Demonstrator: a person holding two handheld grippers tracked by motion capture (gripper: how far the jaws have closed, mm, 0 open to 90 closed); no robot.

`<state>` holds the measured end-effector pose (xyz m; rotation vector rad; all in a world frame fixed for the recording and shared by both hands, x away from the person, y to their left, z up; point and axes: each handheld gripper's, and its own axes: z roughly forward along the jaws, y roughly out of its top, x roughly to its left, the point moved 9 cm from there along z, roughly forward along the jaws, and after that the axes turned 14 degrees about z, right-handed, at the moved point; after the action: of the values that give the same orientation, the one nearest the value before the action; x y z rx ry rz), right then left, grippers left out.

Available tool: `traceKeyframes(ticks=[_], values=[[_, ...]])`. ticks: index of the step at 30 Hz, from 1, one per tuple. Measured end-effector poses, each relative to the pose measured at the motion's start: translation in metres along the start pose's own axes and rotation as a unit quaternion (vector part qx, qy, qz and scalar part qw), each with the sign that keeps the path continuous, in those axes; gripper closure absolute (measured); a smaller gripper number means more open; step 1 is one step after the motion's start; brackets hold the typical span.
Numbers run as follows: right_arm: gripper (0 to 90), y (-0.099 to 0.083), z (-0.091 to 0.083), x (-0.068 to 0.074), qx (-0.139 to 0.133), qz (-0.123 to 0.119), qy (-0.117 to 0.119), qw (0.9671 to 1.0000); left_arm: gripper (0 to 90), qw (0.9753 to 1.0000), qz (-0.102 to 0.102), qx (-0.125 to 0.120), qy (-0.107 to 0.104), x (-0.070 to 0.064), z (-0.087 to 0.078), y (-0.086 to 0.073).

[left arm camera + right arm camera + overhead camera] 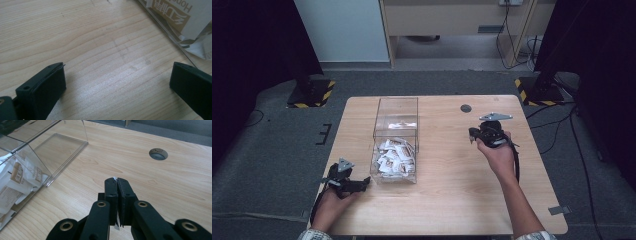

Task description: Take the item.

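In the clear box (pixel 395 131), white sachets (pixel 394 158), front compartment.

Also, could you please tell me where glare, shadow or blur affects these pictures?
High view: glare whitens the clear box's far compartment. Left gripper view: soft shadows beside the open left gripper, with the sachets blurred. Right gripper view: sharp, the shut right gripper pinching a white sliver.

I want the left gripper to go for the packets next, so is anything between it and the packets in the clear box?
Yes. The left gripper, fingers open, sits low beside the clear box, whose transparent wall stands between it and the packets. The top looks open, so reaching in from above seems the likely clear route.
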<state>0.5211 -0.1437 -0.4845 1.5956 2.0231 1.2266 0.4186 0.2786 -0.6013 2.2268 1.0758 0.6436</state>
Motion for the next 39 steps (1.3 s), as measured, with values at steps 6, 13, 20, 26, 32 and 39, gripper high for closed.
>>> traceKeyframes(ticks=[6,13,20,26,32,39], values=[[87.3,-0.005,0.001,-0.008,0.005,0.008,-0.006,0.9999,0.0,1.0,0.0,0.0,0.0,0.0,0.0,0.0],[87.2,-0.012,0.004,-0.019,0.013,0.014,-0.017,0.9997,0.0,1.0,0.0,0.0,0.0,0.0,0.0,0.0],[87.1,-0.023,0.011,-0.025,0.018,0.021,-0.021,0.9994,0.0,1.0,0.0,0.0,0.0,0.0,0.0,0.0],[86.2,-0.031,0.018,-0.029,0.029,0.027,-0.027,0.9989,0.0,1.0,0.0,0.0,0.0,0.0,0.0,0.0],[86.2,-0.036,0.025,-0.027,0.036,0.024,-0.029,0.9986,0.0,1.0,0.0,0.0,0.0,0.0,0.0,0.0],[85.3,-0.041,0.038,-0.02,0.045,0.025,-0.03,0.9982,0.0,1.0,0.0,0.0,0.0,0.0,0.0,0.0]])
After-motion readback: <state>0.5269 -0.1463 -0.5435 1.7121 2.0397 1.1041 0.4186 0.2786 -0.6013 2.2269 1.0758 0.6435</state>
